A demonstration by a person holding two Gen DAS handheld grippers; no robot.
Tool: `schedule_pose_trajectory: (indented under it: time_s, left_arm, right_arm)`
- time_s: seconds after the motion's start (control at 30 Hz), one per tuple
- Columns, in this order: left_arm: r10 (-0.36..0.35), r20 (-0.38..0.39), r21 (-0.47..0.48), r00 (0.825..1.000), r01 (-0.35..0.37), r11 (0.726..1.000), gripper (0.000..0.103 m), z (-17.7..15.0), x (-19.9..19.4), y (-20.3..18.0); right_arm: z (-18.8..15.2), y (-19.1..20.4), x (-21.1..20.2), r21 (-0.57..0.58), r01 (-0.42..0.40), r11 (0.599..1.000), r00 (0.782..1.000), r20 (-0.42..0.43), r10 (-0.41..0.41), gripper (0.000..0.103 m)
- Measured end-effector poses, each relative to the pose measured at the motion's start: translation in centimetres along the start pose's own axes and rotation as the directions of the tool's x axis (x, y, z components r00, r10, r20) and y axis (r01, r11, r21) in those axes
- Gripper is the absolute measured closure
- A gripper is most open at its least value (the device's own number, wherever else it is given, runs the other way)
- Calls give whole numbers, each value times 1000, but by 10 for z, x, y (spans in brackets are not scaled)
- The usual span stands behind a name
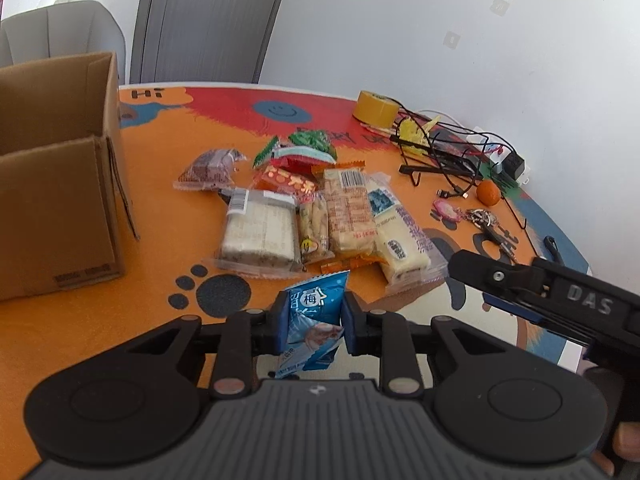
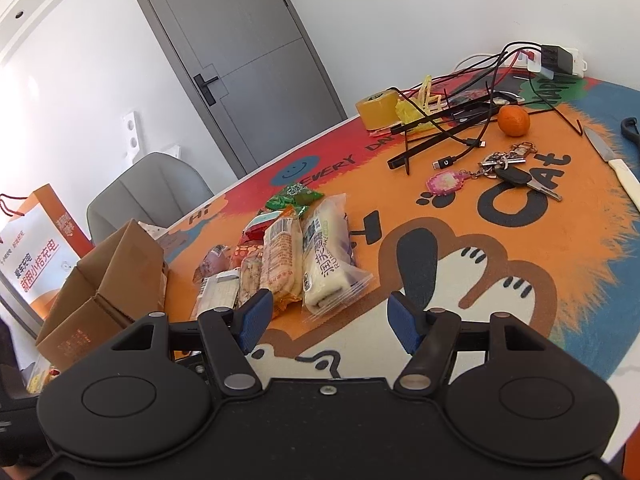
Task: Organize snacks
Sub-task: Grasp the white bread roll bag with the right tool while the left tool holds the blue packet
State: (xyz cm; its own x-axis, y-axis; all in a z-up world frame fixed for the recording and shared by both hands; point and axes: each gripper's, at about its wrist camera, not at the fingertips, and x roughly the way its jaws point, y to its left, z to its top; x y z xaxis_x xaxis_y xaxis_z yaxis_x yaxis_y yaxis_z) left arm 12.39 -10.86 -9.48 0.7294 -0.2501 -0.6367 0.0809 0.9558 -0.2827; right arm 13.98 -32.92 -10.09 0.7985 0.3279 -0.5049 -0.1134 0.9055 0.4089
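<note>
One blue packet (image 1: 314, 322), about nine snack packs (image 1: 304, 208) in the pile, one box (image 1: 60, 184), one tape roll (image 1: 376, 109), one orange (image 2: 513, 120), one key bunch (image 2: 508, 170), one knife (image 2: 616, 164)

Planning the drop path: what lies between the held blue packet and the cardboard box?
Only bare mat with paw prints, between blue packet and cardboard box, in the left wrist view.
</note>
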Motion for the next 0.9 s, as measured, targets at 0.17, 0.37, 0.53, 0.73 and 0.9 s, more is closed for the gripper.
schedule_pose_trajectory:
  time_s: [0.17,0.37,0.53,0.73,0.9]
  left_arm:
    - [11,32,-2,999,-11,1000,78,10,-4,3]
    - [20,56,-15,998,-19,1000,78,19,-7,10]
    - [28,78,-22,997,-27,999,77,26,-11,15]
    - [35,82,-29,996,-32,999,77,28,-11,18]
    - [32,81,-28,996,-30,999,77,27,-11,17]
  right_arm:
    - [9,2,13,-27,16,1000,1000,12,-16,39]
    - [19,10,33,-86,28,996,1000,5,-27,39]
    - [21,18,52,-134,29,991,999,-22,-32,39]
    - [16,16,74,-151,54,987,995,-71,-65,42]
    - [10,14,71,-168,52,984,995,-80,-67,56]
